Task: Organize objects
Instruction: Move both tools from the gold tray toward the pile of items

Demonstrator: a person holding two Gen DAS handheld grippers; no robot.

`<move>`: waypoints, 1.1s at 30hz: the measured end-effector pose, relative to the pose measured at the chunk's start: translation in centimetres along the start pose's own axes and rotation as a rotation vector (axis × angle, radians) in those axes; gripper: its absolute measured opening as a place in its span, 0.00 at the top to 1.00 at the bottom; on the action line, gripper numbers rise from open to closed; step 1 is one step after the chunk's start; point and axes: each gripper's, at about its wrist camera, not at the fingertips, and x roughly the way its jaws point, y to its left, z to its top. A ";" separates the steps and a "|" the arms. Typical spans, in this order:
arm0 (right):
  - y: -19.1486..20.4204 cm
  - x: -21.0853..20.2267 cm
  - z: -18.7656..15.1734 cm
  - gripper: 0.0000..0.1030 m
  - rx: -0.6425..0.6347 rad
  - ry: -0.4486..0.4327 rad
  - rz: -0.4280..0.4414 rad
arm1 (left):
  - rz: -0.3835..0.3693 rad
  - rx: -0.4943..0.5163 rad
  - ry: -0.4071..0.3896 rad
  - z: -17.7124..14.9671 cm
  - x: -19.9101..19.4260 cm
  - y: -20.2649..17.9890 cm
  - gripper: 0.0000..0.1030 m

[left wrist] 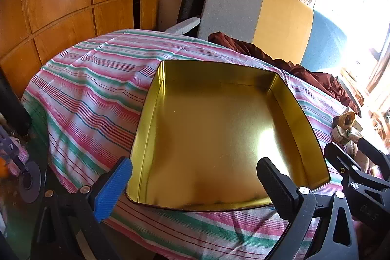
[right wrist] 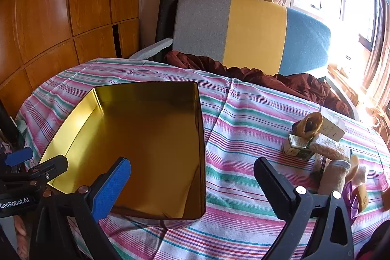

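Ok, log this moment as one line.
tin: empty | items: piled right of tin | left gripper: open over tin | right gripper: open, holding nothing

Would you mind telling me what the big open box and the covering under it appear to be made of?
The box looks like thin sheet metal, probably a tin with a gold-lacquered inside: the walls mirror each other, the floor throws a bright glare, and the rim is thin and sharp. The covering looks like woven cloth, matte, with pink, green and white stripes; it creases and drapes over the edge.
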 end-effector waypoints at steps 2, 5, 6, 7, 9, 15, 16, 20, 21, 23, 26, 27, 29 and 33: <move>-0.7 0.1 -0.3 0.00 0.008 0.011 -0.008 | -0.012 0.006 0.009 -0.1 0.3 -0.3 0.00; -1.7 0.2 -0.6 0.00 0.029 0.024 -0.018 | -0.022 0.019 0.011 -0.2 0.4 -0.9 0.00; -2.0 0.2 -0.7 0.00 0.032 0.028 -0.018 | -0.027 0.023 0.014 -0.3 0.5 -1.0 0.00; -2.1 0.3 -0.8 0.00 0.035 0.030 -0.018 | -0.029 0.029 0.017 -0.4 0.6 -1.2 0.00; -2.5 0.2 -0.9 0.00 0.039 0.033 -0.016 | -0.031 0.035 0.023 -0.4 0.8 -1.3 0.00; -4.3 -0.3 -1.8 0.00 0.043 0.052 -0.032 | -0.054 0.063 0.017 -0.4 0.4 -2.0 0.00; -4.8 -0.4 -1.9 0.00 0.047 0.059 -0.036 | -0.060 0.074 0.009 -0.4 0.2 -2.3 0.00; -6.9 -0.7 -2.7 0.00 0.059 0.088 -0.054 | -0.071 0.088 0.008 -0.3 0.2 -2.9 0.00; -7.4 -0.9 -3.0 0.00 0.064 0.101 -0.050 | -0.080 0.083 0.012 -0.2 0.3 -2.9 0.00; -8.9 -1.1 -3.4 0.00 0.087 0.130 -0.041 | -0.100 0.082 0.019 -0.1 0.4 -3.2 0.00; -11.4 -1.8 -3.8 0.00 0.116 0.155 -0.052 | -0.117 0.119 0.019 0.0 0.4 -4.2 0.00; -12.3 -2.2 -3.8 0.00 0.122 0.160 -0.062 | -0.124 0.132 0.015 0.0 0.3 -4.6 0.00; -14.3 -2.9 -3.8 0.00 0.140 0.169 -0.091 | -0.147 0.164 0.009 0.1 0.1 -5.6 0.00; -19.1 -4.3 -3.6 0.00 0.197 0.164 -0.170 | -0.198 0.228 0.010 0.2 0.0 -8.0 0.00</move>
